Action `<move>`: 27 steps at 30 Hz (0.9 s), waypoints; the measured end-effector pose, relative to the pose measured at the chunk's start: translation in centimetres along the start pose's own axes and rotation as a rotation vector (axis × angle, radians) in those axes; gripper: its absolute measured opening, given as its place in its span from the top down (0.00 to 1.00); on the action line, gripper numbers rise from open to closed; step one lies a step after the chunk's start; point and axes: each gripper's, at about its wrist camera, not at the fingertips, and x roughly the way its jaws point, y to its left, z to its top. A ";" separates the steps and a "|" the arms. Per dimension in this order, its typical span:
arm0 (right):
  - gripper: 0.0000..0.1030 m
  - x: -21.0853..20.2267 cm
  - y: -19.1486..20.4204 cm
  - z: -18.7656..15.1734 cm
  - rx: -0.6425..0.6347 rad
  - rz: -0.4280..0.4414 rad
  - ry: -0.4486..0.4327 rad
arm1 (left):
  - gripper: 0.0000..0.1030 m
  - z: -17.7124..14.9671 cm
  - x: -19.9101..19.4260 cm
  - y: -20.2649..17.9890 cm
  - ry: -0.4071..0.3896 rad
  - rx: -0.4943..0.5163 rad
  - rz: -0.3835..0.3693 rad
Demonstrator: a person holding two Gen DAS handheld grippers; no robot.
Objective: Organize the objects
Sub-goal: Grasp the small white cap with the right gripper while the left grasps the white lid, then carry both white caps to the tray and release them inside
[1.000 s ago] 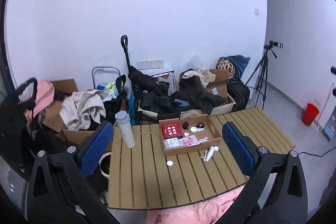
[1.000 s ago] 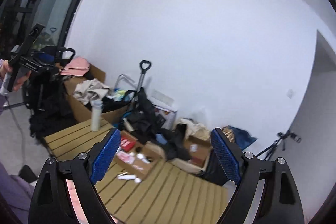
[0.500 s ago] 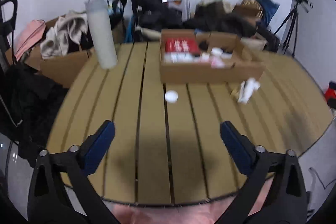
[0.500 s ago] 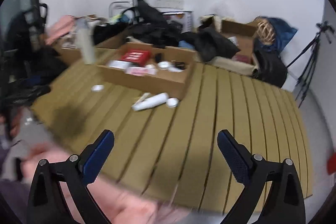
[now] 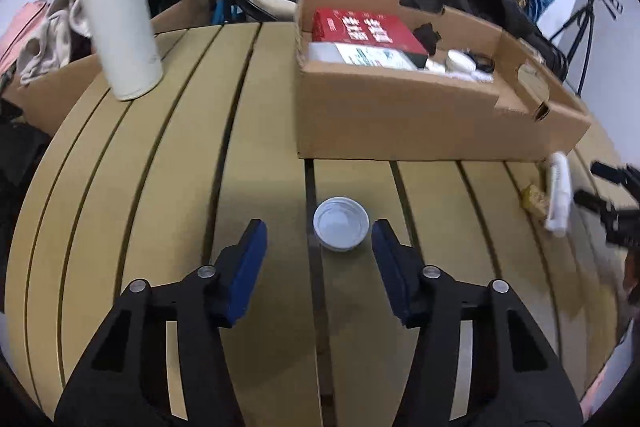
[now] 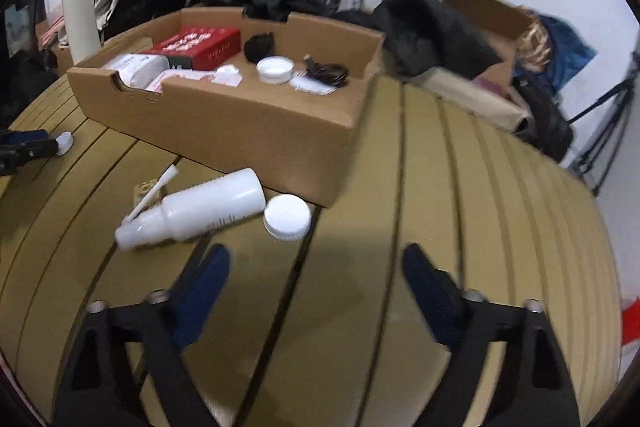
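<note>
Your cardboard tray (image 5: 400, 119) on the slatted worktop (image 5: 160, 187) holds a red box (image 5: 364, 29), a white packet (image 5: 360, 55), a white jar lid (image 6: 274, 69) and a dark cable (image 6: 326, 71). Since a second ago you have brought both grippers down low. Your left gripper (image 5: 318, 241), jaws just closing but still released, brackets the small white cap (image 5: 341, 223). Your right gripper (image 6: 316, 267), also narrowing, grasps nothing; a white bottle (image 6: 200, 209) and round lid (image 6: 287, 217) lie just beyond it.
</note>
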 end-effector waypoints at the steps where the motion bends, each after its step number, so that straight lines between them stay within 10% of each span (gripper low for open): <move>1: 0.29 0.6 -0.1 0.3 0.003 0.016 0.007 | 0.51 -0.1 0.0 -0.4 -0.015 0.022 0.021; 5: 0.34 2.1 -0.5 0.9 0.013 0.026 0.008 | 0.75 -0.2 0.2 -0.8 -0.024 0.045 0.029; 10: 0.66 2.2 -0.1 1.1 0.023 0.055 0.002 | 0.76 0.1 0.3 -0.5 -0.028 0.022 0.010; 15: 0.69 1.8 0.1 1.2 0.024 0.046 0.012 | 0.76 -0.5 -1.9 -0.6 -0.036 -0.006 -0.008; 27: 0.69 -19.9 -1.3 -5.1 0.144 -0.020 -0.080 | 0.75 -5.4 -22.4 -2.2 -0.198 0.048 -0.049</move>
